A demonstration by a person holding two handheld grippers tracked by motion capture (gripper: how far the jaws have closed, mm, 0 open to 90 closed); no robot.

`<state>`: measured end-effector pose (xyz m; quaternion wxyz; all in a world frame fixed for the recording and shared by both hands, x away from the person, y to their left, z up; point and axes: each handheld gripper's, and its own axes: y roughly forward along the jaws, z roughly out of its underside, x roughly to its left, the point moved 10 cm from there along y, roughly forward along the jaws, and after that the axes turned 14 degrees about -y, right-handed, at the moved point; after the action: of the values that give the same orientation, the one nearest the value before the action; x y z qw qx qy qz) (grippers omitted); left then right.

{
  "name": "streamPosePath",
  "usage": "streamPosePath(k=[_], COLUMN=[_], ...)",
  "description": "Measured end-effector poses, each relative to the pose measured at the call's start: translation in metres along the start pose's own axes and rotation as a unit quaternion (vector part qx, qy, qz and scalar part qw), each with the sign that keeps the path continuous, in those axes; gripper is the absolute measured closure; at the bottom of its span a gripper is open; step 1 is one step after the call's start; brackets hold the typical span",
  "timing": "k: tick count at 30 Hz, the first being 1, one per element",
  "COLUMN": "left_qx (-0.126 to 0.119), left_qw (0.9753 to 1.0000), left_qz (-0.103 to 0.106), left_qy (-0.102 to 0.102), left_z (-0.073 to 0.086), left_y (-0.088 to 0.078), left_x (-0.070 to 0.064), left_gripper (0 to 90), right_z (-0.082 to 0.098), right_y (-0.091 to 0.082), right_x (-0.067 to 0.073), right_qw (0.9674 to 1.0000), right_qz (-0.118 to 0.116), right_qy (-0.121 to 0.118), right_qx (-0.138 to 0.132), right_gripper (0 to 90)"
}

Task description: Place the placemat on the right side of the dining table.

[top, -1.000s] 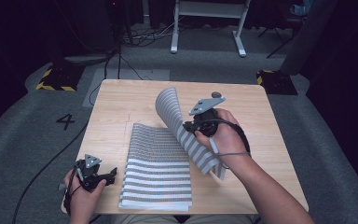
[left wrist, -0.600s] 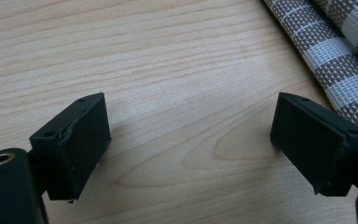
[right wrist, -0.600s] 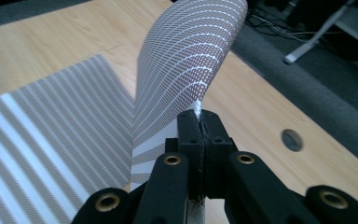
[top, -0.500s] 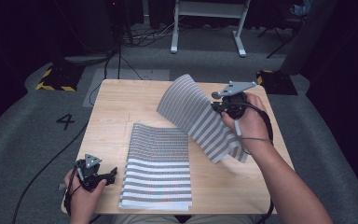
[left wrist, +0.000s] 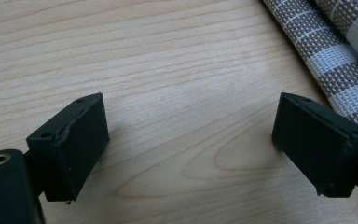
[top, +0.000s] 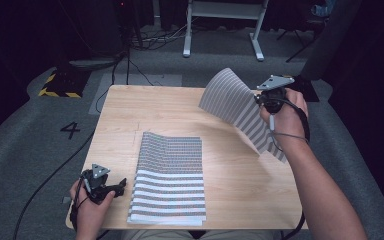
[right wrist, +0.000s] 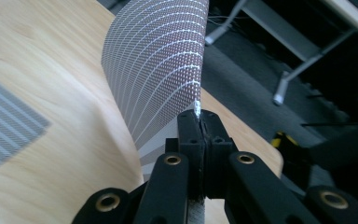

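The right claw is seen pressed closed on the edge of a striped woven placemat, which is held curved above the far right of the pale wood-grain table. The left claw is held wide apart, empty, just beside a flat stack of woven mats. A "4" is marked on the grey floor.
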<state>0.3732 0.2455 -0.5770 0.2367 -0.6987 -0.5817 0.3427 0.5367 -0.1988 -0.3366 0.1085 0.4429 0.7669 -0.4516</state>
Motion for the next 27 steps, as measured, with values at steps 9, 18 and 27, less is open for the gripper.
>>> streamPosePath(k=[9,18,27], left_qx=[0.000,0.000,-0.001], left_qw=[1.0000,1.0000,1.0000], left_qz=[0.001,0.000,0.000], left_qy=[0.000,0.001,0.001], left_z=[0.001,0.001,0.001], left_y=[0.000,-0.001,-0.001], left_x=[-0.001,0.000,-0.001], left_gripper=[11.2,11.2,11.2], right_z=[0.029,0.031,0.050], right_y=[0.022,0.025,0.033], right_x=[0.017,0.071,0.130], right_qw=[0.9971,0.9949,0.9846], right_qz=[0.008,-0.097,-0.173], right_qy=[-0.054,-0.027,-0.022], right_qx=[0.053,0.011,0.011], right_gripper=[89.0,88.2,86.4])
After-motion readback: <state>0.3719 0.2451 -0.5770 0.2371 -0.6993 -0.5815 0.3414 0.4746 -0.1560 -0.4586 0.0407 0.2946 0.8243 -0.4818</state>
